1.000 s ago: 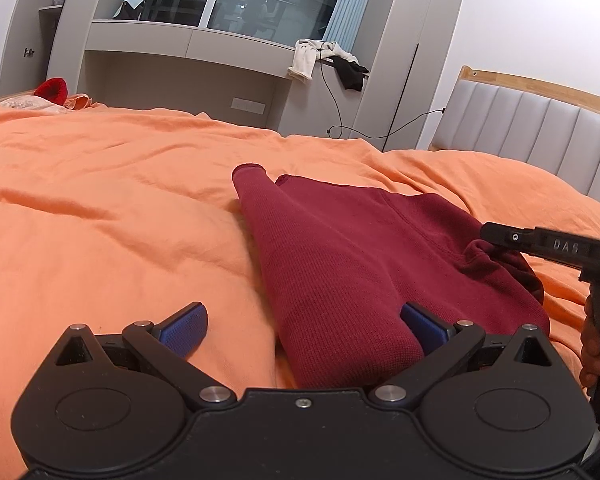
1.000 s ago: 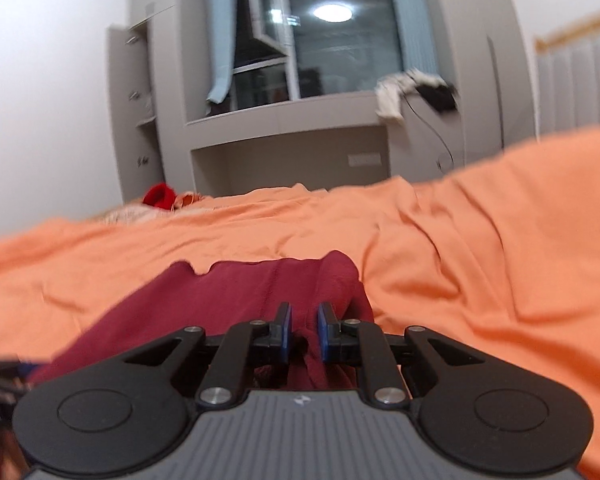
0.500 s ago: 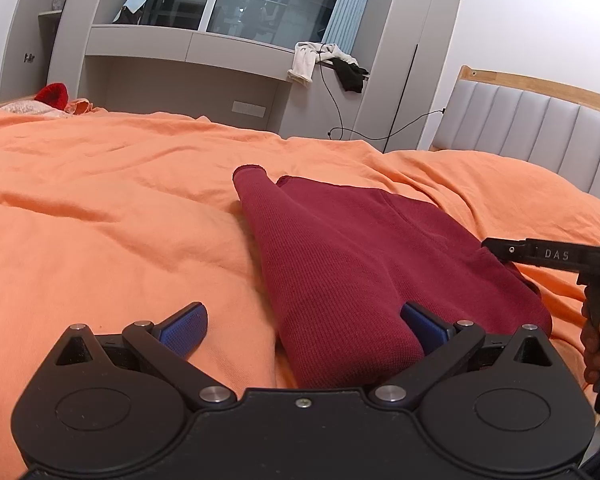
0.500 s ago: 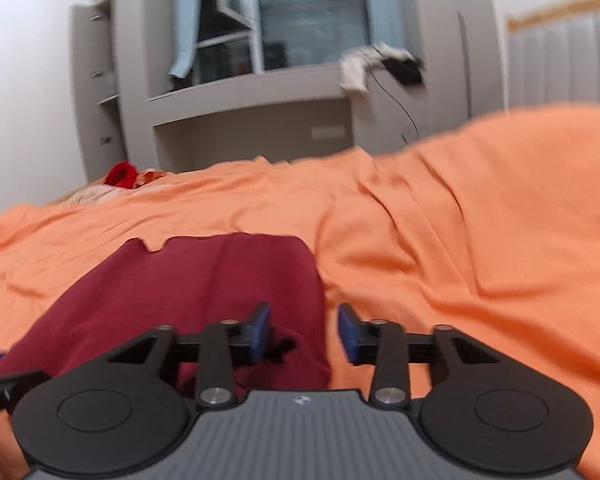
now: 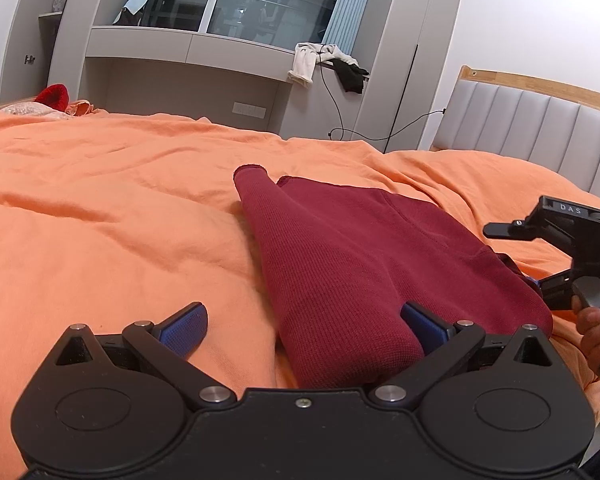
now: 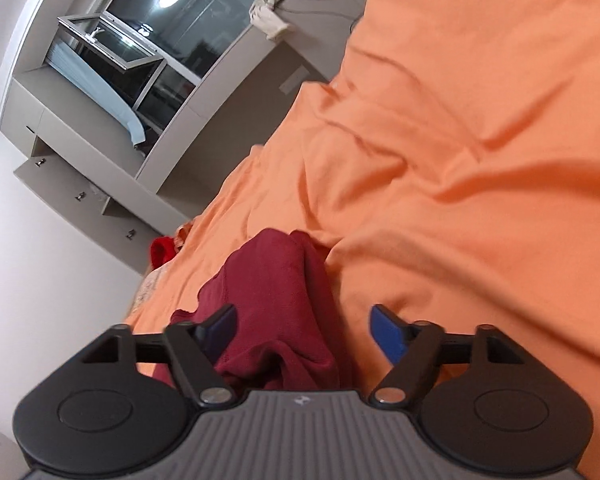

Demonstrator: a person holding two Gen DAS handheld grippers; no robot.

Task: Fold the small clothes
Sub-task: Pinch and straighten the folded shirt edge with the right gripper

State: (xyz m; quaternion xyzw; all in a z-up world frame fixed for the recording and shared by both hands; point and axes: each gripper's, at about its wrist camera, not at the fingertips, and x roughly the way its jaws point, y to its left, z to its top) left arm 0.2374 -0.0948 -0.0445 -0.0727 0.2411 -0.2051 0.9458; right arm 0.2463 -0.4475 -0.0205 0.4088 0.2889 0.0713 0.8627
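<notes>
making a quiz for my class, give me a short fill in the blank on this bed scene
1. The dark red garment lies on an ____ bedspread.
2. The right hand-held gripper has its jaws ____.
3. A white cloth hangs on the ledge below the ____.
4. The left hand-held gripper is ____, clamping nothing.

Missing words: orange; open; window; open

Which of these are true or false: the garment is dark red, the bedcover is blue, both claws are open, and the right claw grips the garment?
1. The garment is dark red. True.
2. The bedcover is blue. False: it is orange.
3. The left claw and right claw are open. True; the right has just been opening.
4. The right claw grips the garment. False: its pads stand apart, with cloth lying loose between them.
</notes>
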